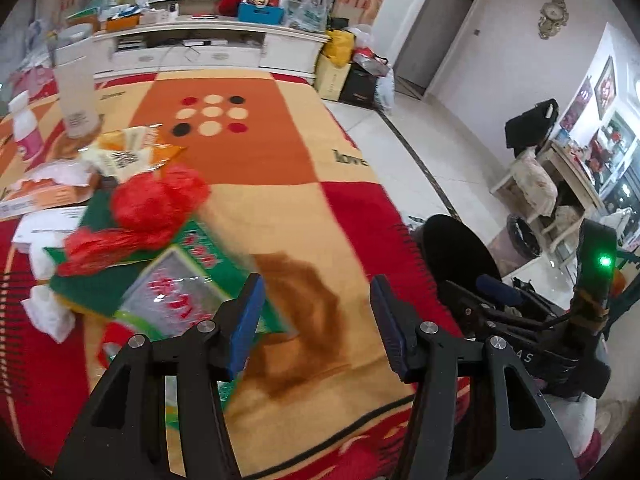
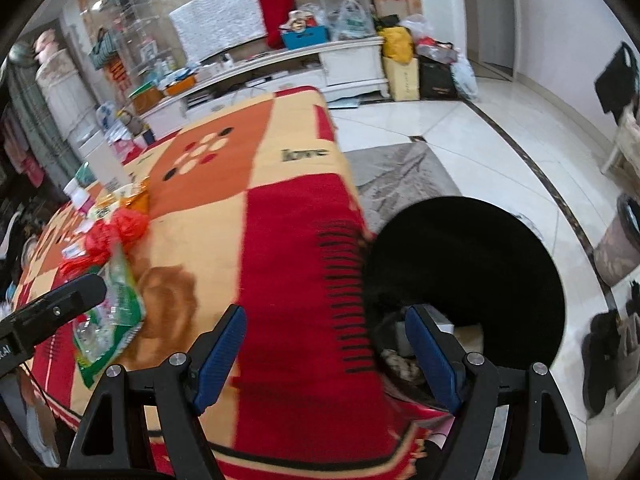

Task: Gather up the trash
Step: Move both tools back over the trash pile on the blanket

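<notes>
Trash, a crinkly green plastic packet (image 1: 188, 280), lies on the blanket-covered bench (image 1: 280, 152); left claw (image 1: 316, 320) and right claw (image 2: 324, 356) both gape apart, holding nothing.

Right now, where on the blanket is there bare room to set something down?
The blanket is bare from the dotted orange square to the edge by the black bin. Crowded along the far side: green packet, red plastic bag, orange wrappers, tissues.
</notes>
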Motion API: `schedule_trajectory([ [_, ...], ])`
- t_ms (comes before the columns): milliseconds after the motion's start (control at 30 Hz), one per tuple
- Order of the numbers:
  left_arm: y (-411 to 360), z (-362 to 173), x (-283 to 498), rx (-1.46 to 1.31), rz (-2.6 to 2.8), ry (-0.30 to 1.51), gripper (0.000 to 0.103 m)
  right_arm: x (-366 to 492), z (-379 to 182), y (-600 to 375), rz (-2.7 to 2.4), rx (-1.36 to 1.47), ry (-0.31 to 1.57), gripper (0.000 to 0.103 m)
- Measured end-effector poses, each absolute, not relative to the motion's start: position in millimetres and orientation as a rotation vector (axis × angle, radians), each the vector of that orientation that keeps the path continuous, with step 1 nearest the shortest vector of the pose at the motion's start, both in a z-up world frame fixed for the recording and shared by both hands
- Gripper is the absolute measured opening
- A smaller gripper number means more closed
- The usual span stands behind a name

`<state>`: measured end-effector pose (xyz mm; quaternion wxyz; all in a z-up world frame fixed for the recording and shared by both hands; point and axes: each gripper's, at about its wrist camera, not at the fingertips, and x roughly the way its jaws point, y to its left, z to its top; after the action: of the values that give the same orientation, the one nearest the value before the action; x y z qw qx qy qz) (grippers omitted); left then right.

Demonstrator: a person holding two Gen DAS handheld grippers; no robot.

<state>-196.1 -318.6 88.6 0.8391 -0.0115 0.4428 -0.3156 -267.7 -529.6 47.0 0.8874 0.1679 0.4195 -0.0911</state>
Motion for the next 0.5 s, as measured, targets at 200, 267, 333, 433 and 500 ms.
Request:
schedule_trajectory([
  [200, -280, 90, -191, -0.071, -0.653, 0.949, 0.061, -246, 51, -493, -0.118, 0.306, 0.882, 0.080],
  [267, -268, 92, -190, -0.081, -0.649, 0.953, 0.062, -241, 51, -482, -0.096, 0.294, 0.888, 0.080],
  [333, -250, 94, -189, -0.087, -0.636, 0.949, 0.062, -235, 51, -471, -0.072, 0.281, 0.895, 0.080],
  [433, -222, 94, -187, -0.095, -0.610, 0.942, 0.062, -227, 51, -456, -0.037, 0.266, 0.901, 0.080],
  [500, -205, 92, -183, -0.104, -0.587, 0.950, 0.062, -222, 52, -447, -0.010, 0.263, 0.902, 0.080],
])
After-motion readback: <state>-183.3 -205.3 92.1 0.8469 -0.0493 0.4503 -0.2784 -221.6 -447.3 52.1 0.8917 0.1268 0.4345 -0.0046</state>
